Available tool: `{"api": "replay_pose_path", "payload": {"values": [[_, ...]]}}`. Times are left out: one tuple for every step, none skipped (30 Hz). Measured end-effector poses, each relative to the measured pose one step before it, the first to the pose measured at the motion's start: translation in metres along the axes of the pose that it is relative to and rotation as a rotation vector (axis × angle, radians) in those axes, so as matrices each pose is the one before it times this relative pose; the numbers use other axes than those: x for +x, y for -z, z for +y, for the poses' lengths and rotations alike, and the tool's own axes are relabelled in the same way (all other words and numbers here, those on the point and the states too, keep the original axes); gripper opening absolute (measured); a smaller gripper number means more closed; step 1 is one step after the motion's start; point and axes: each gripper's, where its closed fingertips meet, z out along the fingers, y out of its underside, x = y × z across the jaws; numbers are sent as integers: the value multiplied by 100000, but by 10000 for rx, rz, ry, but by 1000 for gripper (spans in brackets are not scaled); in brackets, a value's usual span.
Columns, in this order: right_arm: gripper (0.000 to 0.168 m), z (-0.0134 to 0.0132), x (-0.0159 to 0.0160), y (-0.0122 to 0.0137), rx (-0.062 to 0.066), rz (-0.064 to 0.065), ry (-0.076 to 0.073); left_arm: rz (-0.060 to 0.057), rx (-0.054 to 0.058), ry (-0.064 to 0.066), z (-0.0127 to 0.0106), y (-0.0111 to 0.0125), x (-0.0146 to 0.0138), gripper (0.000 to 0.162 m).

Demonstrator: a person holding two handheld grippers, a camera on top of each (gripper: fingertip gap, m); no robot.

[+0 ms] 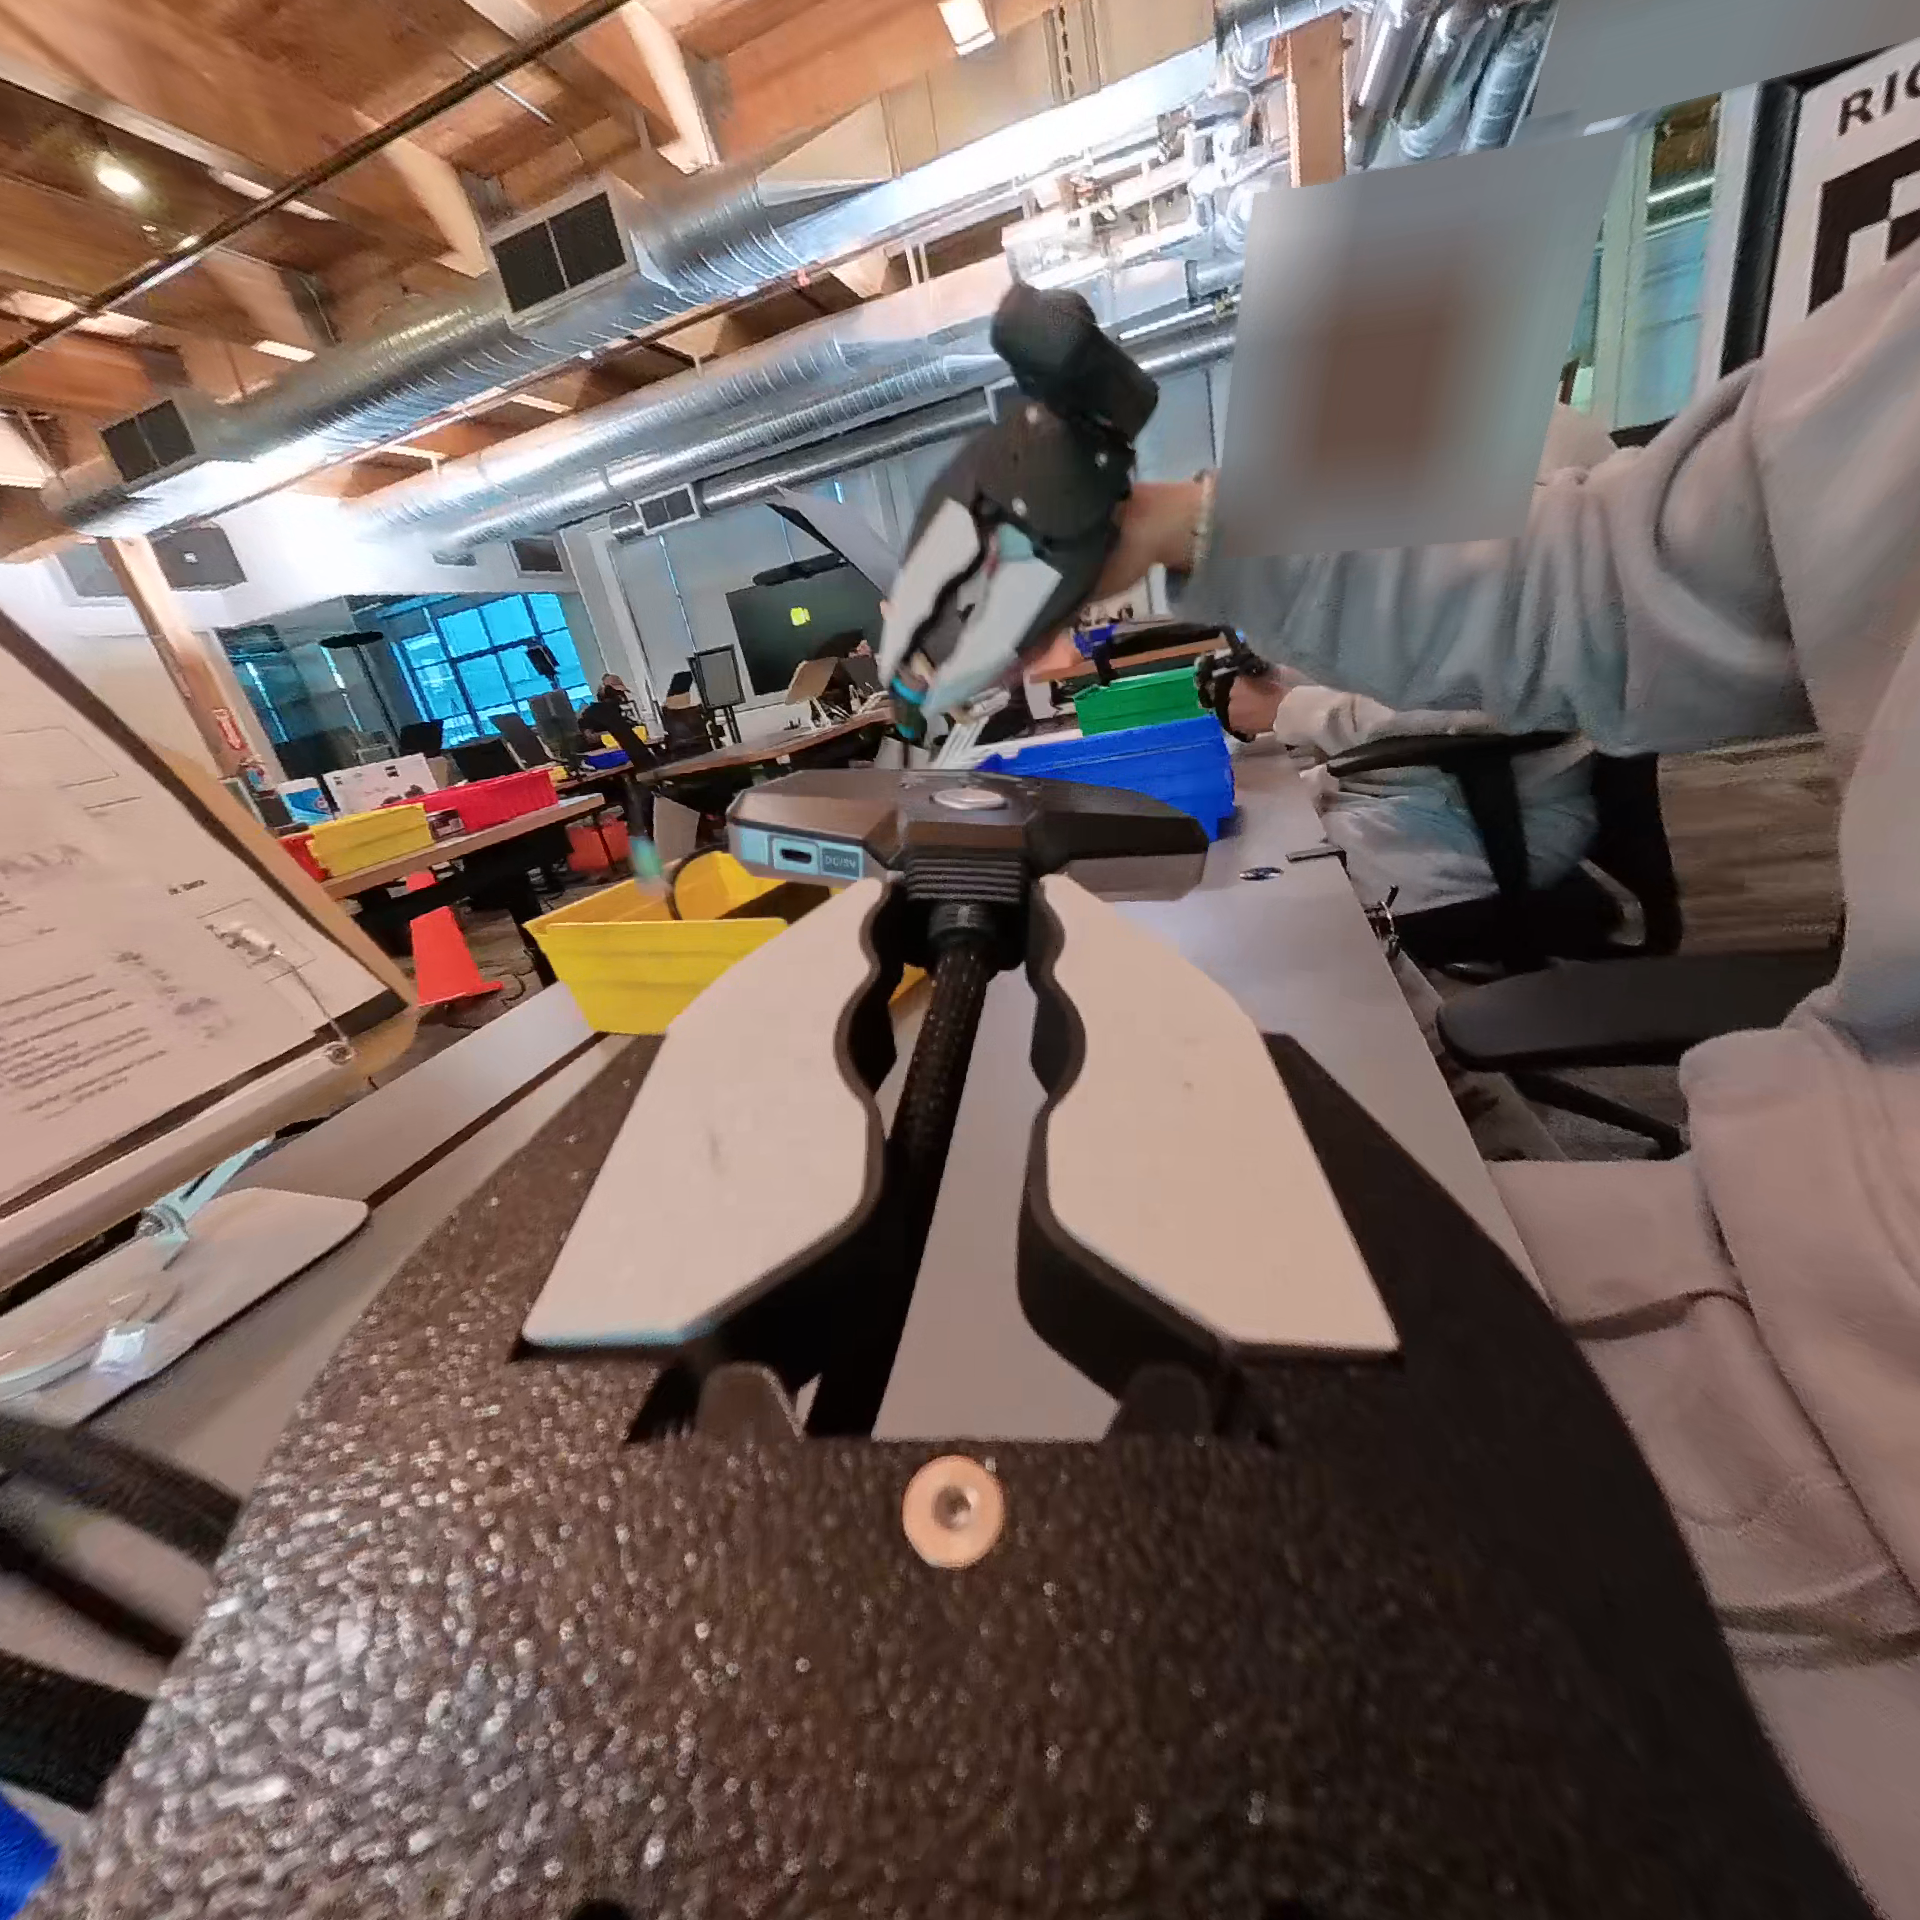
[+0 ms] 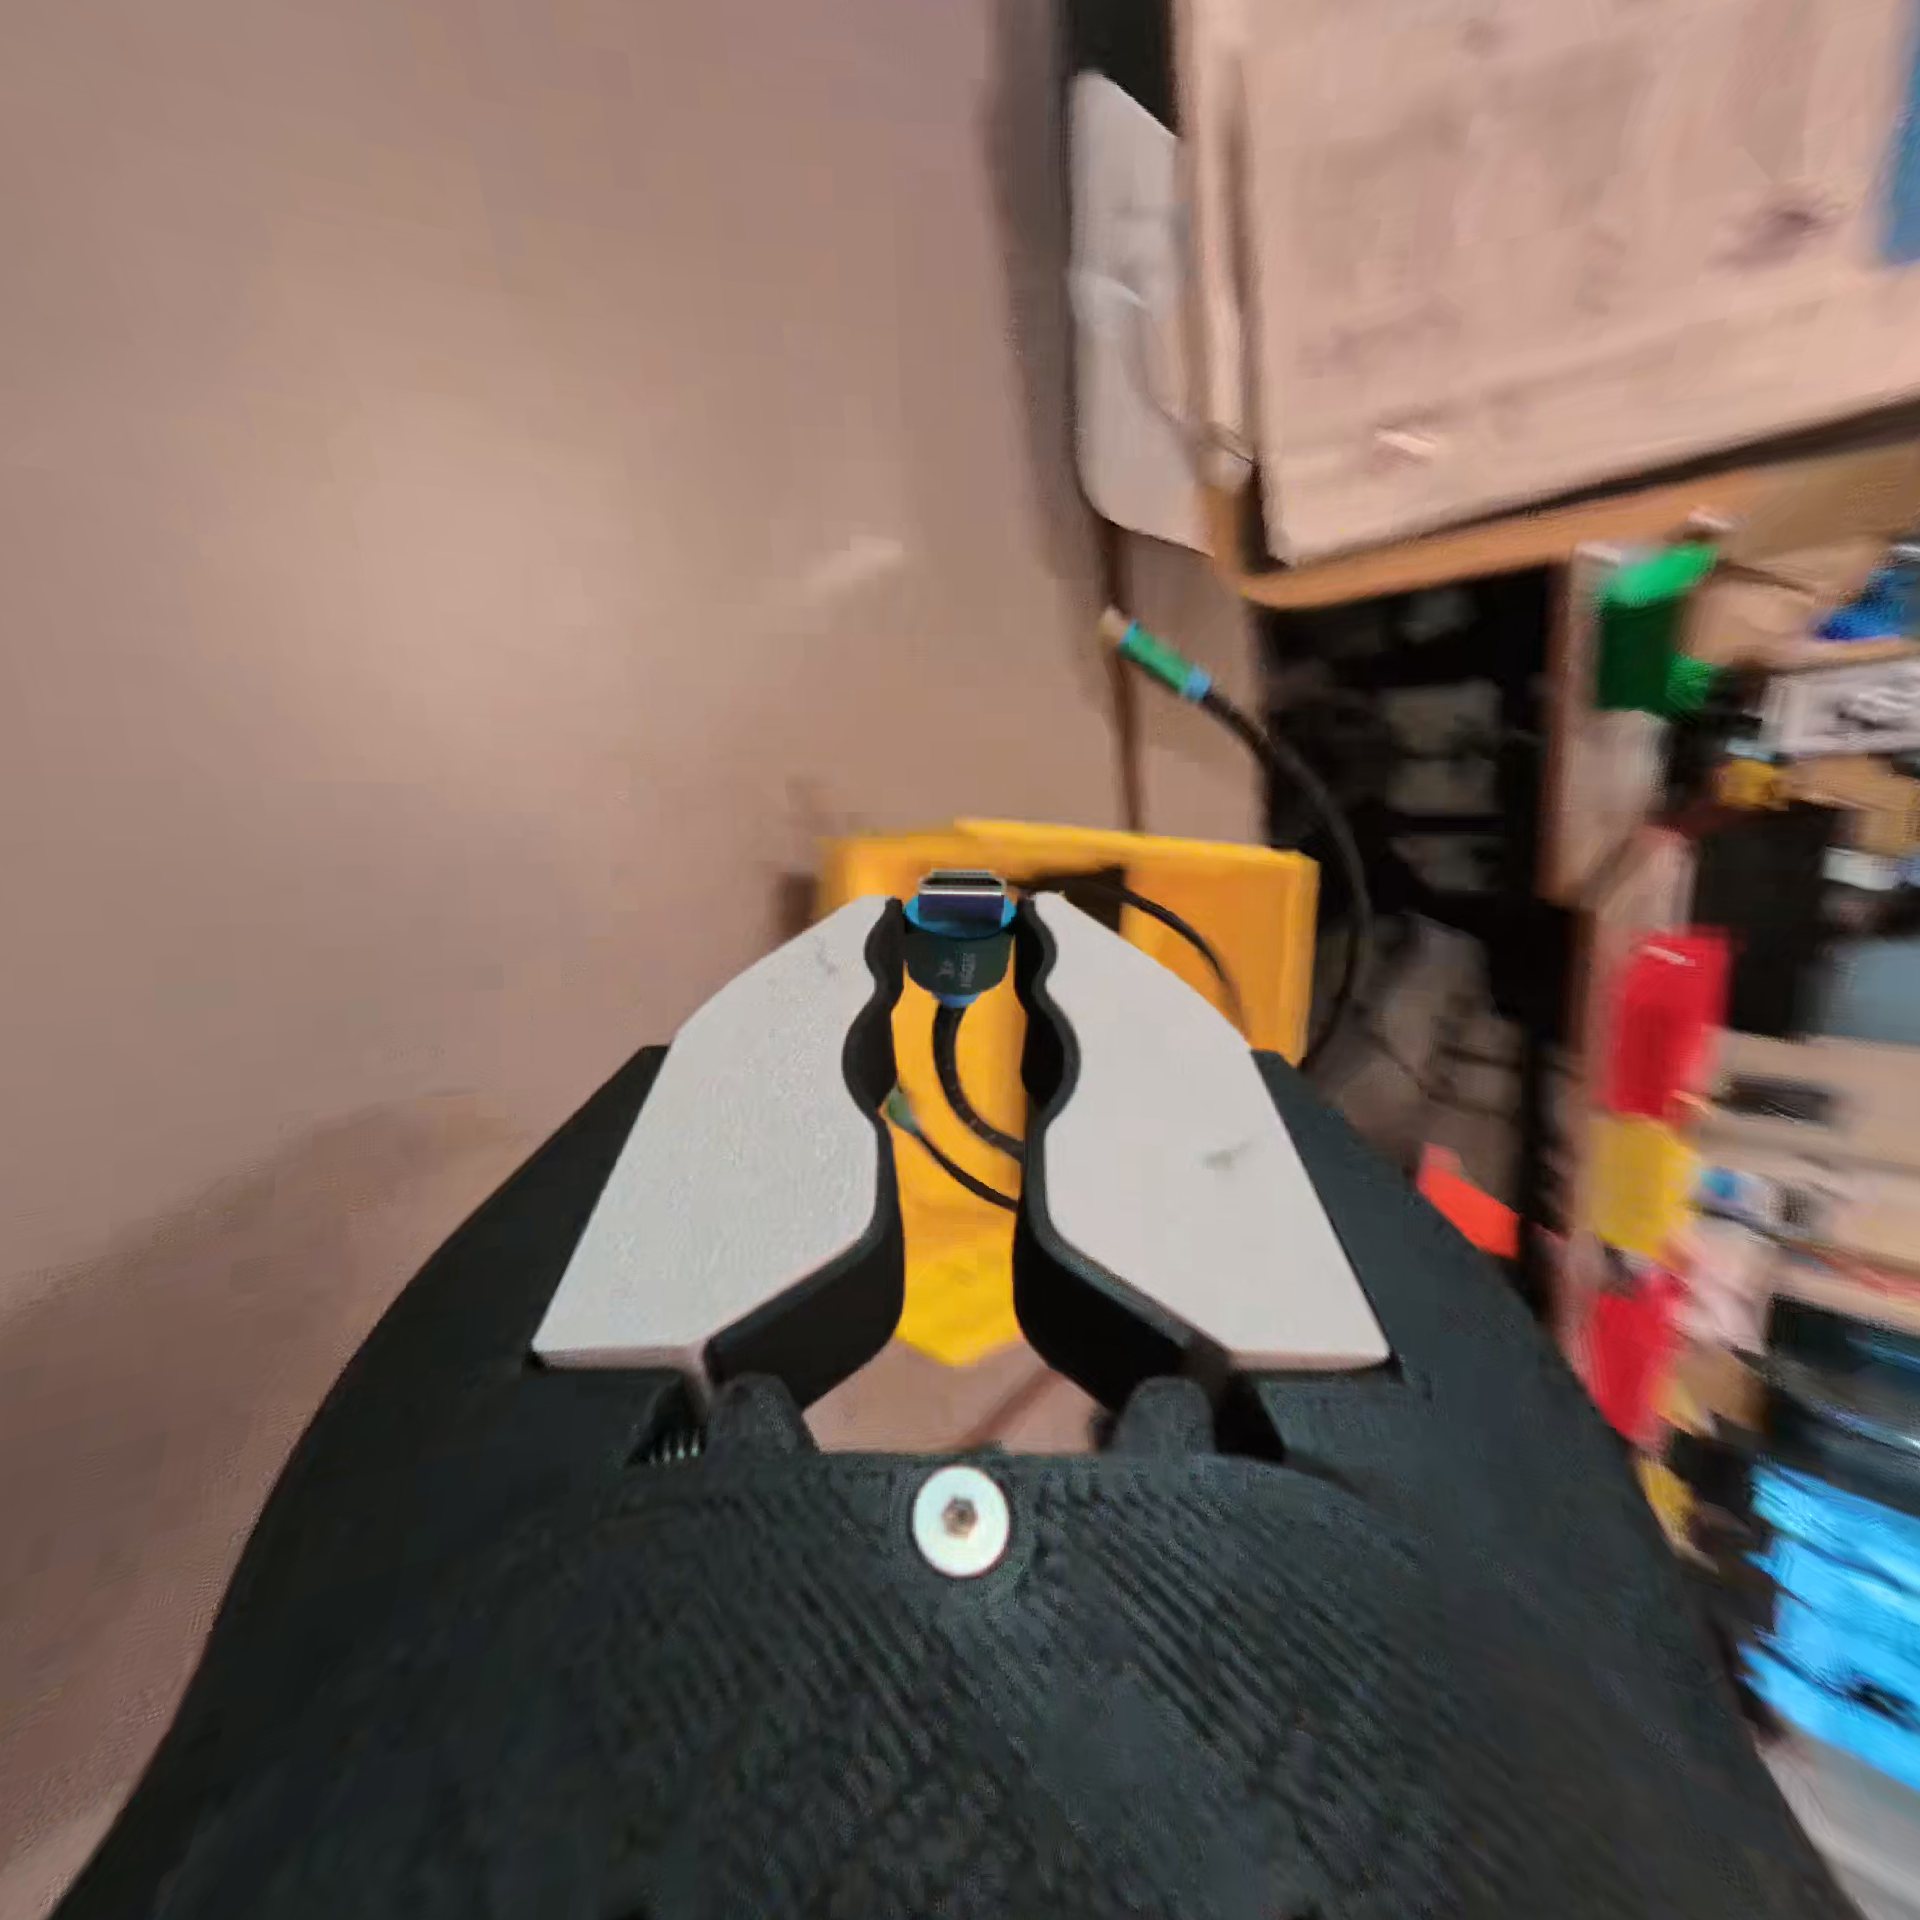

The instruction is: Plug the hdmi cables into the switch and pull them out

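Observation:
In the left wrist view the dark grey HDMI switch [image 1: 966, 821] lies on the grey table. My left gripper [image 1: 961, 896] is shut on the ribbed collar of the switch's black braided cable [image 1: 940, 1039], which runs back between the fingers. My right gripper [image 1: 920, 698] hangs tilted just above the switch's far side. In the right wrist view my right gripper [image 2: 958, 925] is shut on a black HDMI plug with a blue ring [image 2: 958, 940], its metal tip pointing forward. A second HDMI plug, green with a blue ring [image 2: 1155, 657], hangs on its cable to the right.
A yellow bin [image 1: 644, 966] stands left of the switch and shows behind the plug in the right wrist view [image 2: 1226, 914]. Blue [image 1: 1143, 758] and green [image 1: 1132, 698] bins sit behind. A paper stand [image 1: 156, 935] is on the left, a person's grey sleeve [image 1: 1714, 582] and a black chair [image 1: 1558, 987] on the right.

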Motion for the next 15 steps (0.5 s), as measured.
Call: {"api": "replay_pose_path", "payload": {"values": [[20, 1037, 1705, 725, -270, 761, 472, 102, -44, 23, 186, -224, 254, 22], [20, 1041, 1093, 483, -260, 440, 638, 90, 16, 74, 145, -208, 178, 22], [20, 1358, 628, 164, -452, 152, 432, 61, 48, 107, 95, -165, 77, 22], [21, 1474, 324, -176, -506, -9, 204, 48, 45, 114, 119, -133, 32, 22], [20, 1180, 55, -411, -262, -89, 228, 51, 22, 86, 133, -97, 18, 22], [20, 965, -317, -569, -69, -201, 321, 32, -12, 61, 177, -97, 8, 22], [20, 1017, -507, -738, -133, -253, 104, 15, -32, 53, 163, -100, -17, 22], [20, 885, -485, -874, -123, -185, 18, 14, -5, 44, 108, -107, 10, 22], [20, 685, -459, -950, -50, -66, 121, 41, 27, 45, 36, -93, 57, 22], [21, 511, -668, -1003, -10, -144, 99, 36, 15, 32, 41, -93, 59, 22], [20, 344, -520, -1044, 1, -34, -54, 17, -12, 17, 69, -94, 35, 22], [20, 307, -495, -1095, -66, -16, -106, 44, -19, 29, 92, -90, 51, 22], [20, 305, -728, -1164, -97, -179, -127, 38, -10, 37, 89, -85, 48, 22], [20, 279, -794, -1197, -129, -227, -116, 3, -10, 31, 100, -84, -11, 22], [20, 244, -597, -1155, -157, -78, -67, 16, -14, 32, 99, -61, 13, 22]]}}
